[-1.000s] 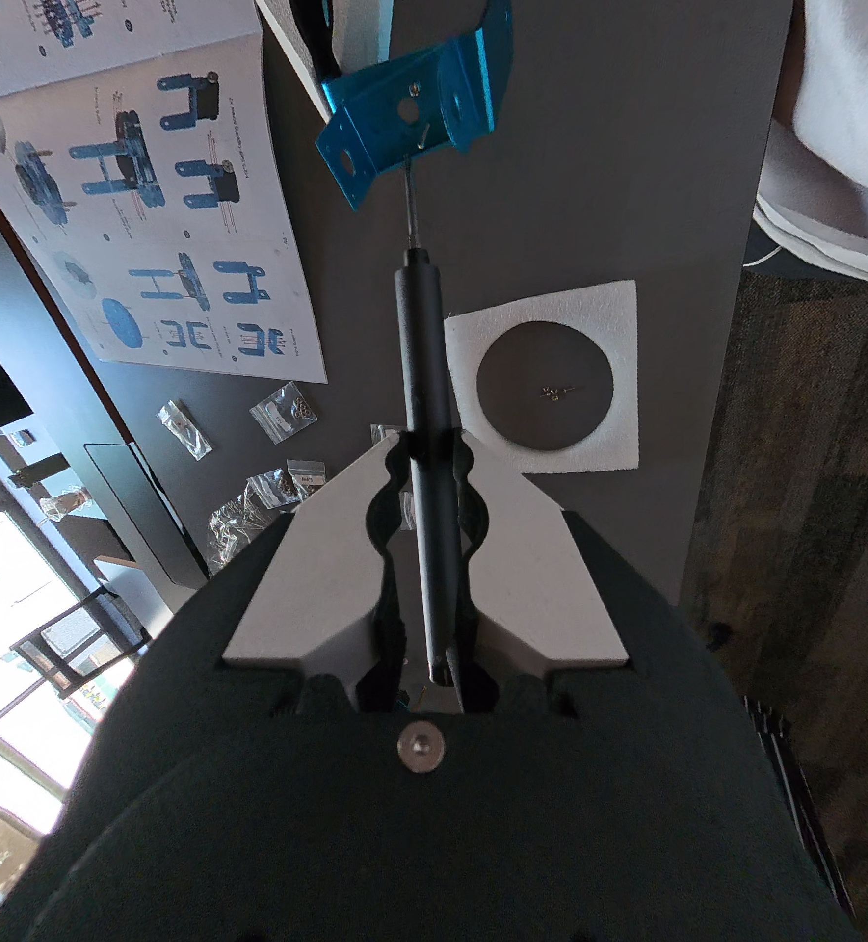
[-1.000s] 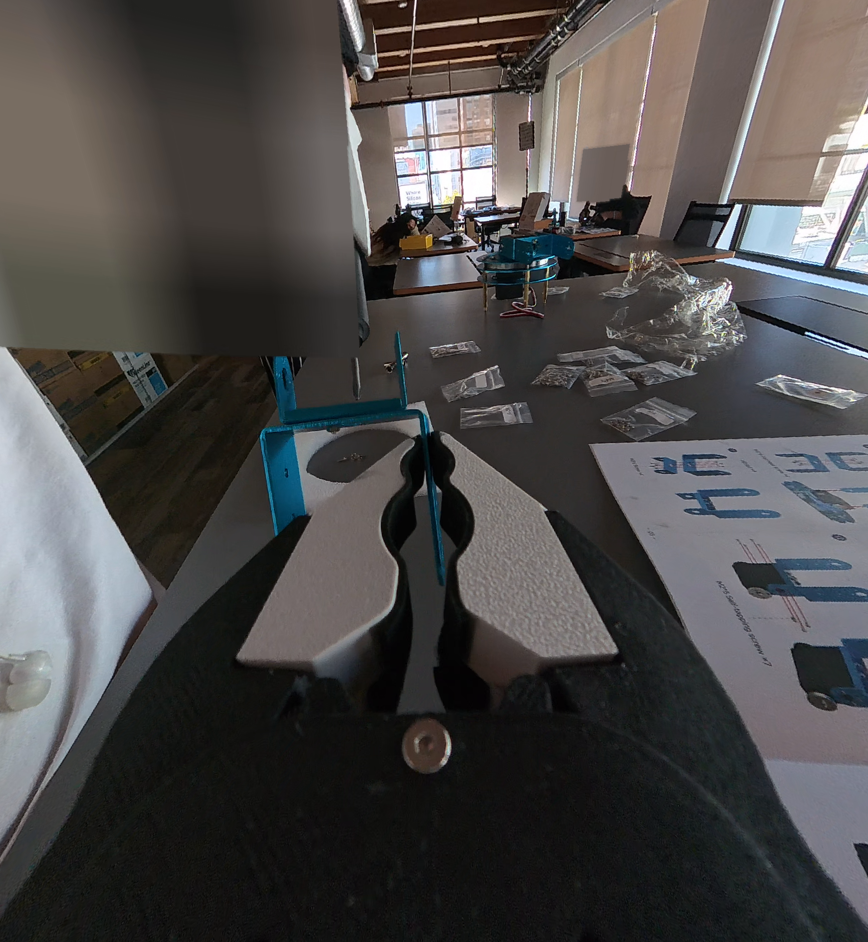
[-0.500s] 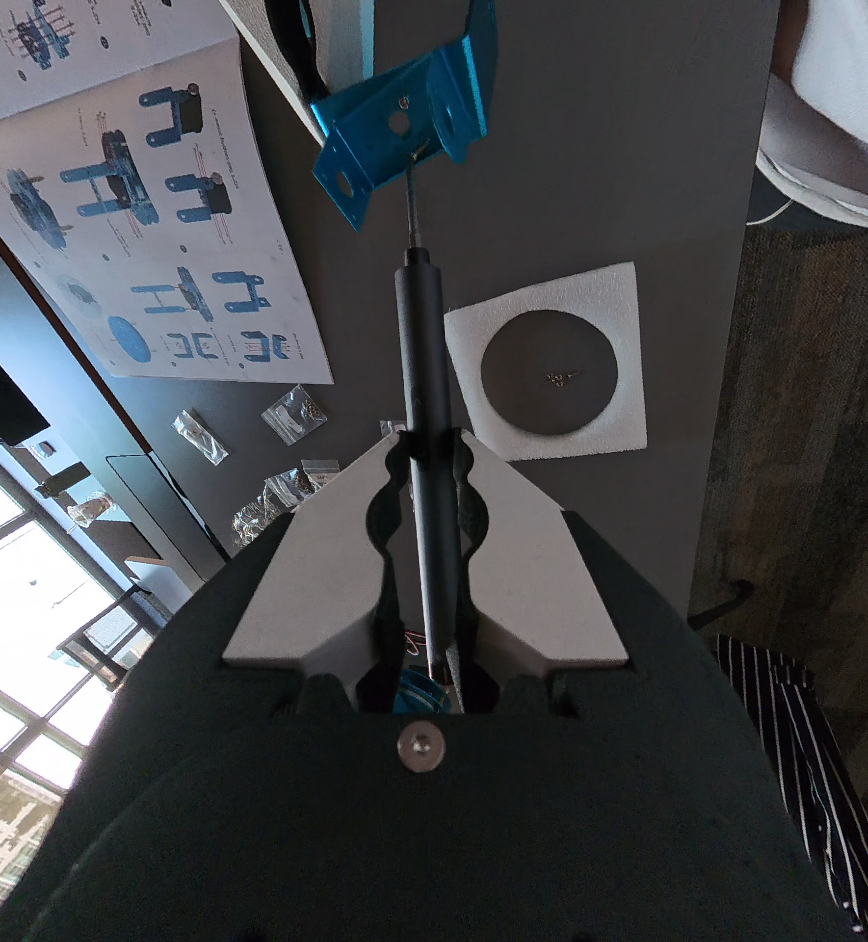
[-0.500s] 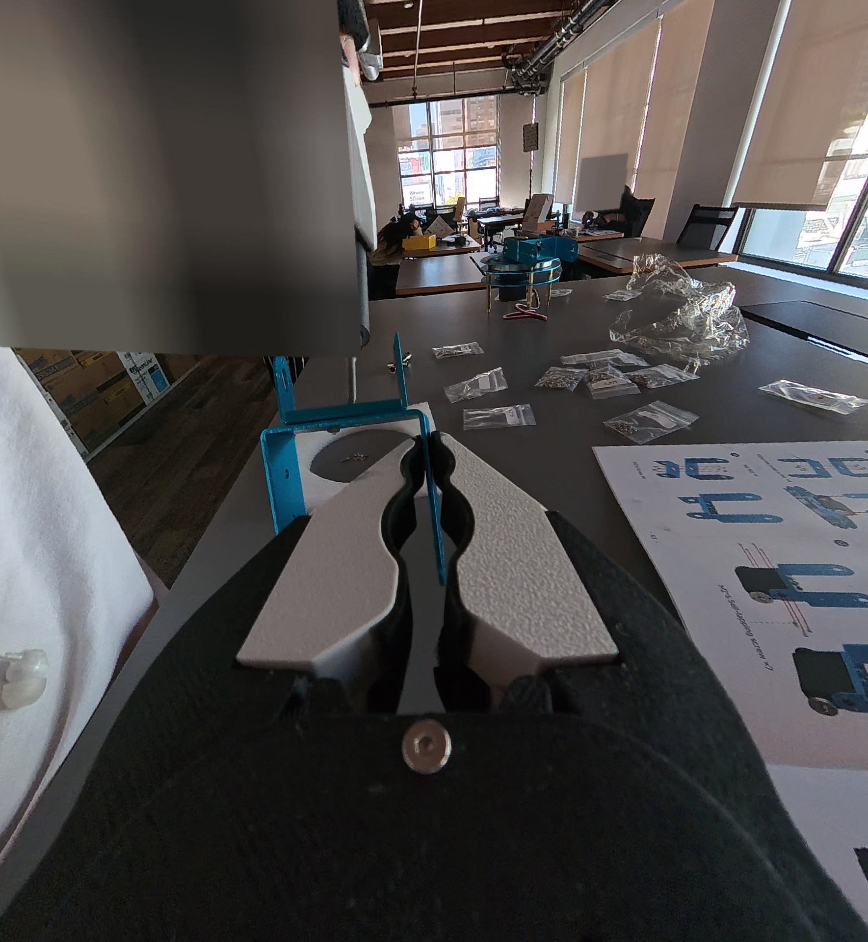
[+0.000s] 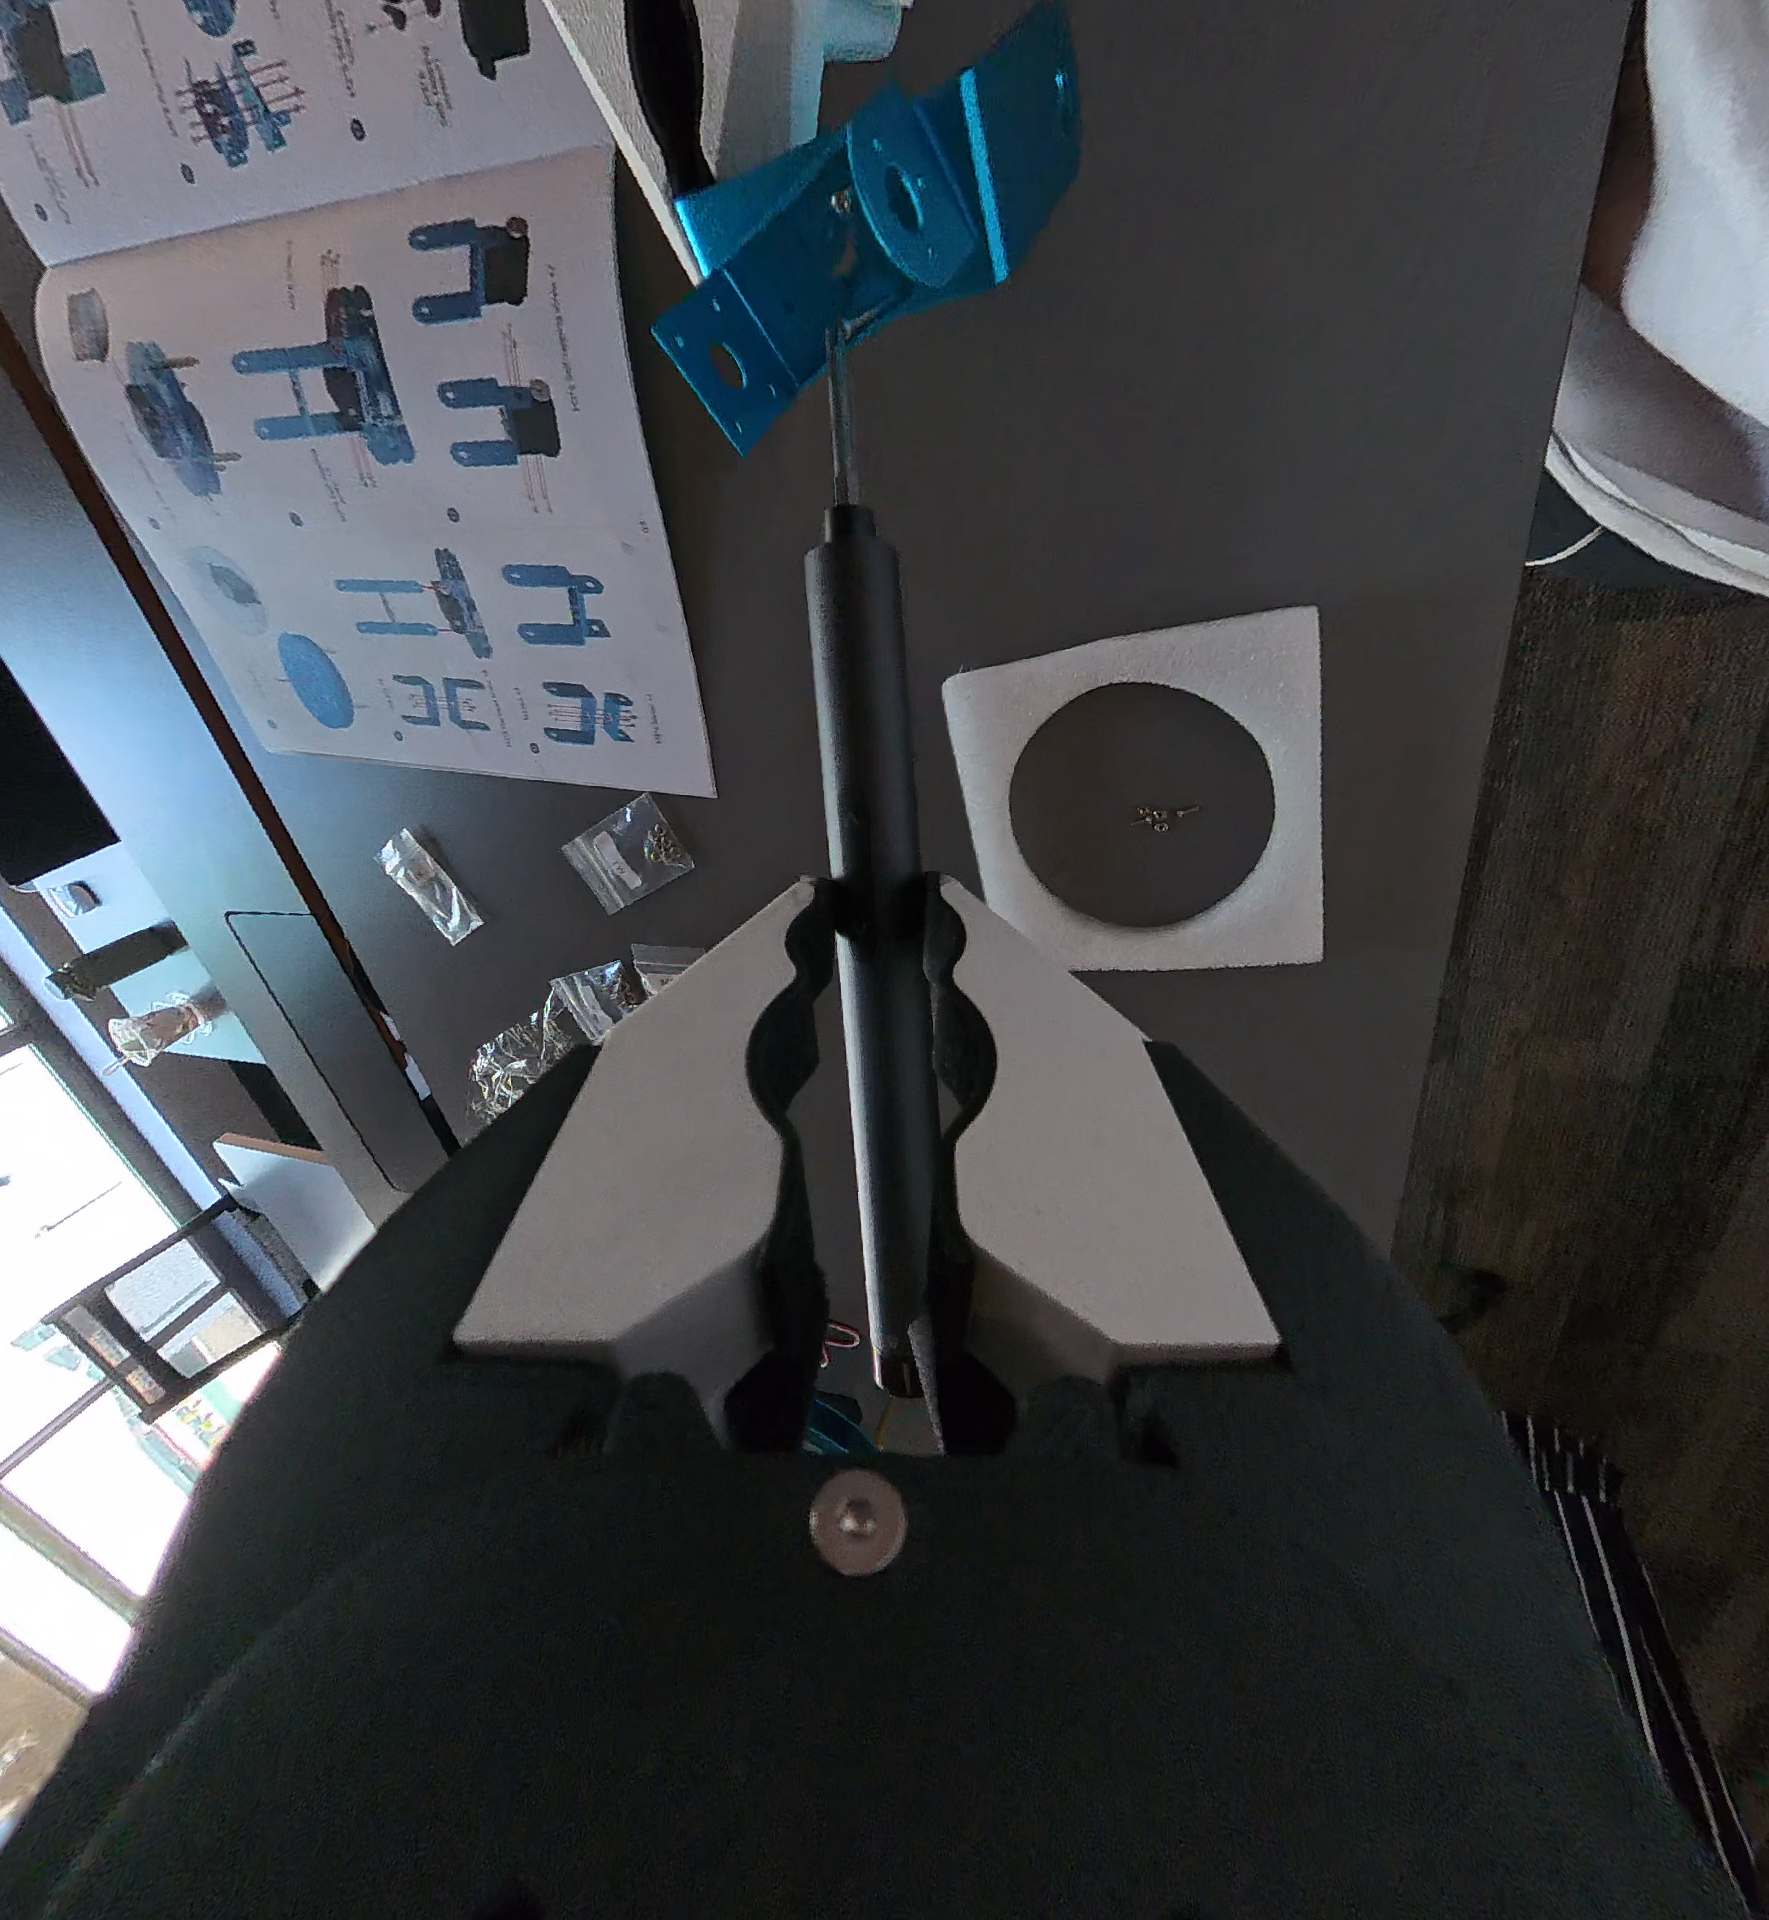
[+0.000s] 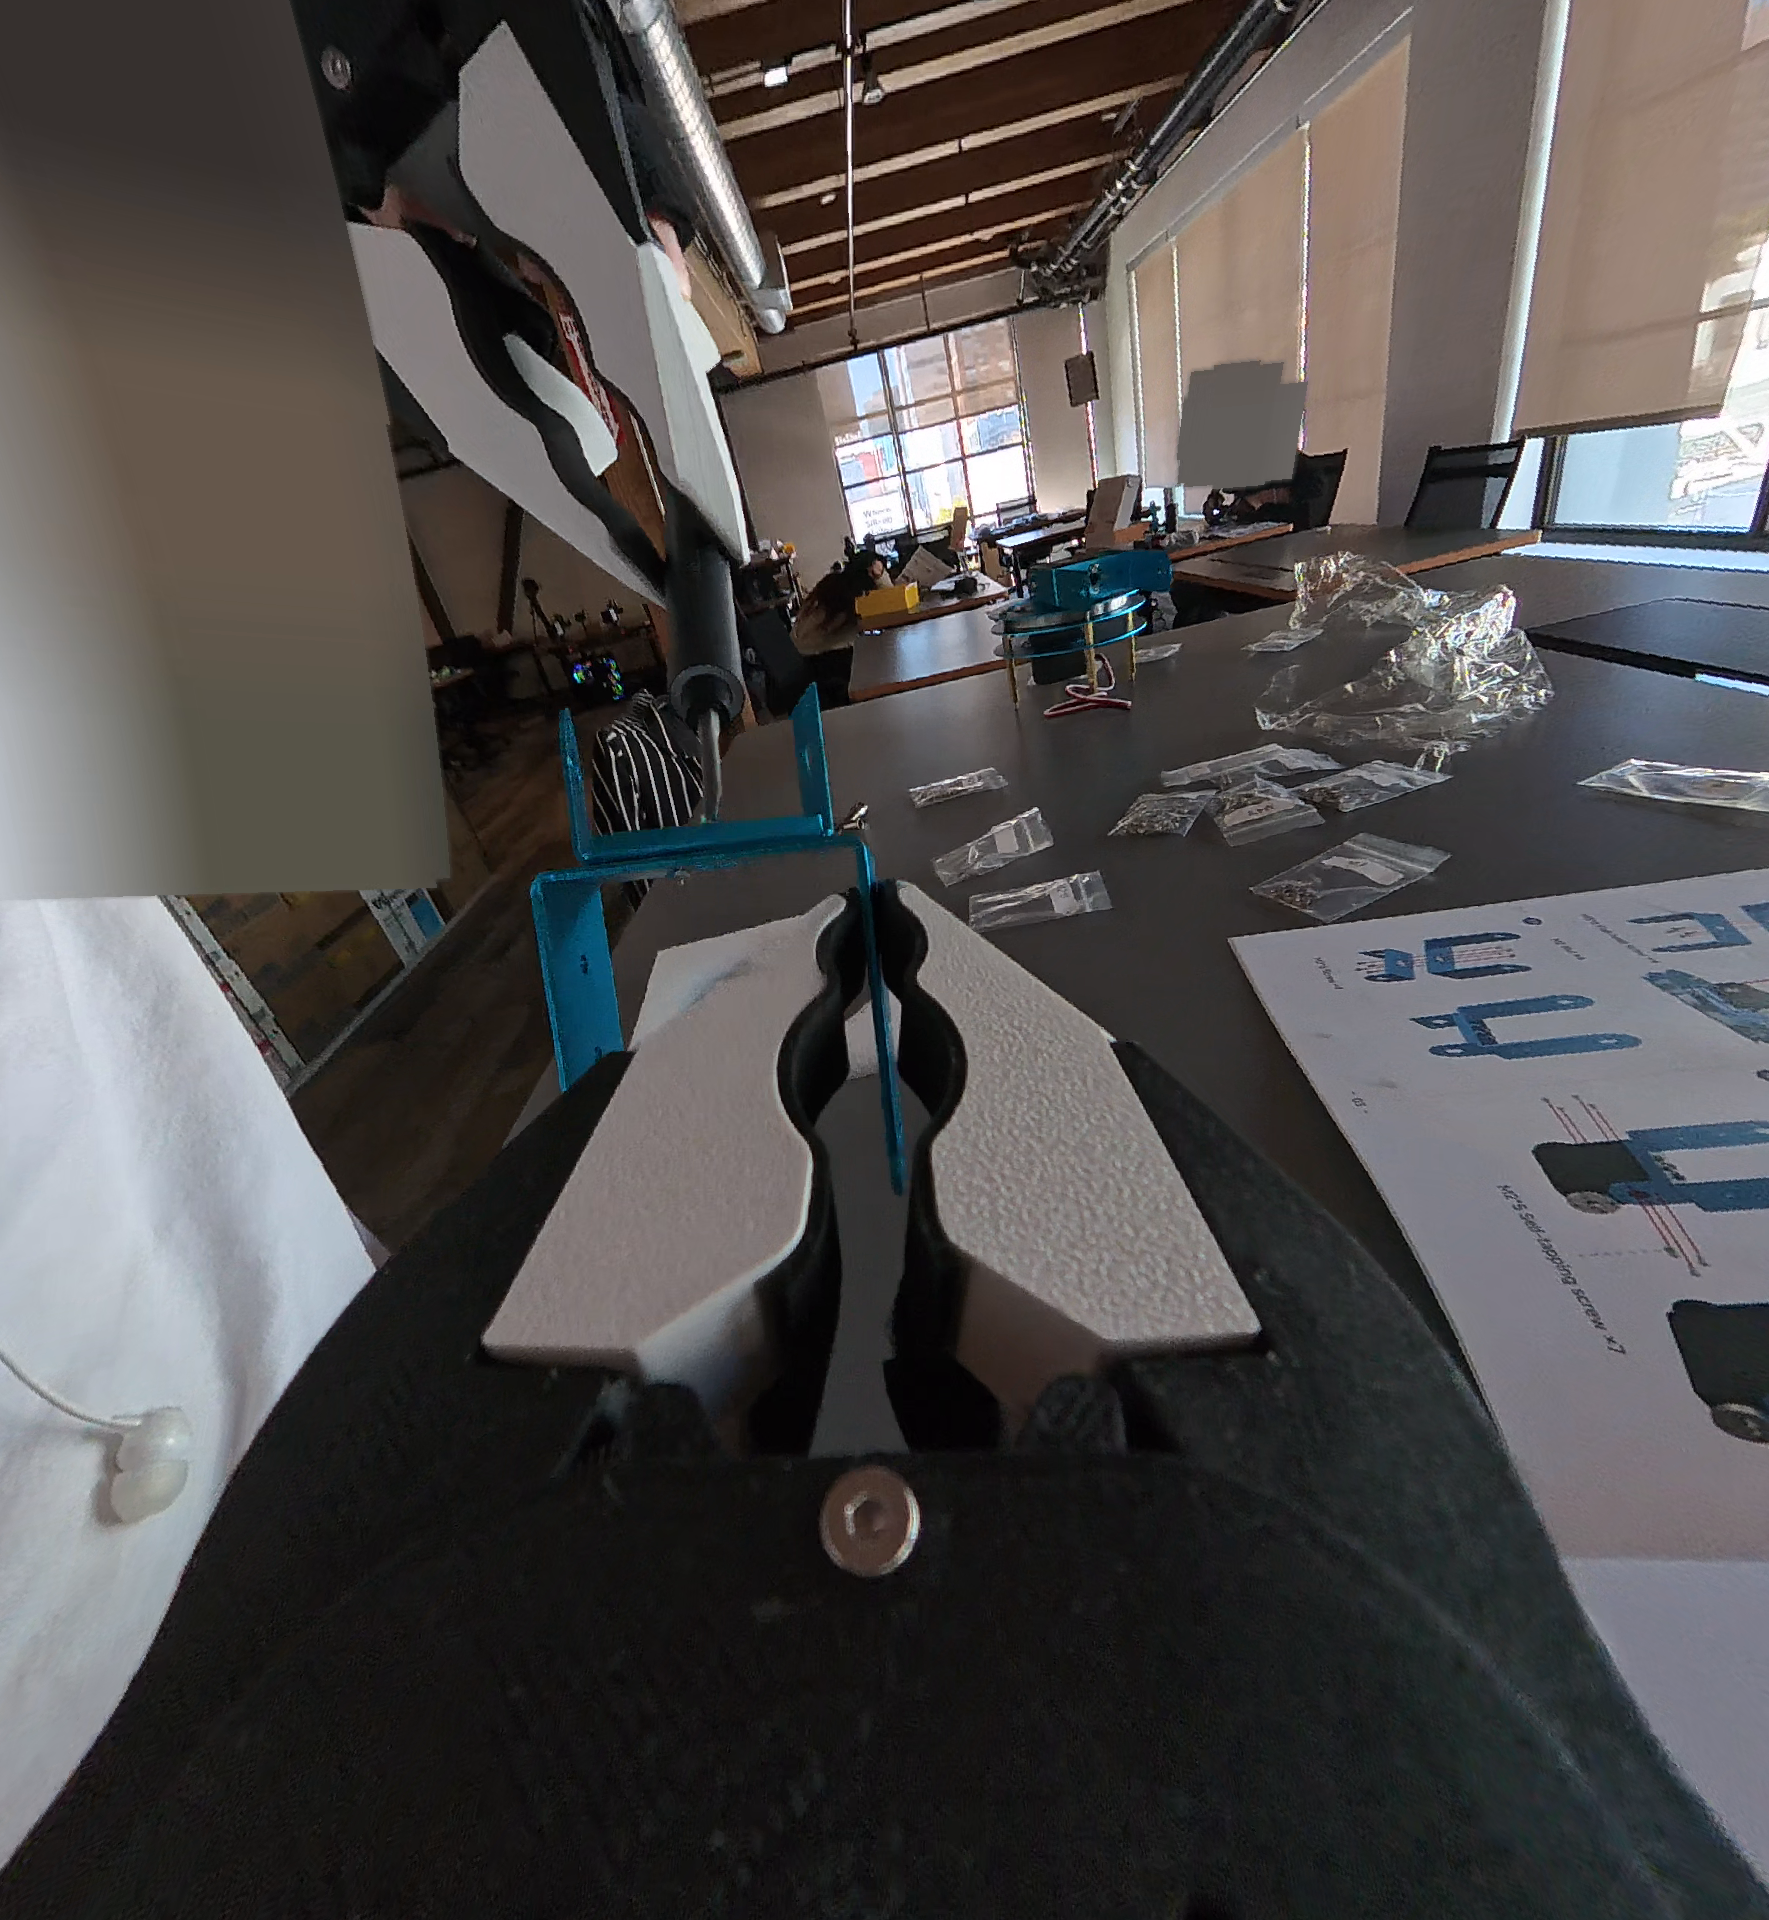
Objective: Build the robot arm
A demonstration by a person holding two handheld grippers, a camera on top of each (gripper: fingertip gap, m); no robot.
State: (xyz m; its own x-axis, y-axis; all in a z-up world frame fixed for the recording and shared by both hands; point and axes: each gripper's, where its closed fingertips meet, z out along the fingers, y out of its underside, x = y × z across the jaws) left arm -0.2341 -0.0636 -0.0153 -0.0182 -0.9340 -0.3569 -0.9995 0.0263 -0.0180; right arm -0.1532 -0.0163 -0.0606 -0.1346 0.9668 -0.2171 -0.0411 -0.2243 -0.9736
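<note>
My left gripper (image 5: 875,894) is shut on a black screwdriver (image 5: 864,727). Its thin metal tip touches a blue metal bracket assembly (image 5: 859,260) held in the air over the dark table (image 5: 1275,364). My right gripper (image 6: 875,904) is shut on one leg of that blue bracket assembly (image 6: 693,842), two U-shaped pieces set back to back. In the right wrist view the left gripper (image 6: 568,343) comes down from the upper left and the screwdriver (image 6: 703,644) points at the bracket's middle plate.
A white foam square (image 5: 1134,790) with a round cut-out holds a few small screws (image 5: 1160,816). An open instruction booklet (image 5: 340,436) lies on the table. Several small bags of hardware (image 6: 1192,821), crumpled plastic (image 6: 1399,665) and a blue assembled base (image 6: 1077,603) lie farther off. A person in white (image 6: 80,1195) is at the left.
The right gripper has raised and tilted the bracket, so the foam square and table sit lower in its view. The left gripper and screwdriver now show large at its upper left. Both grips are unchanged.
</note>
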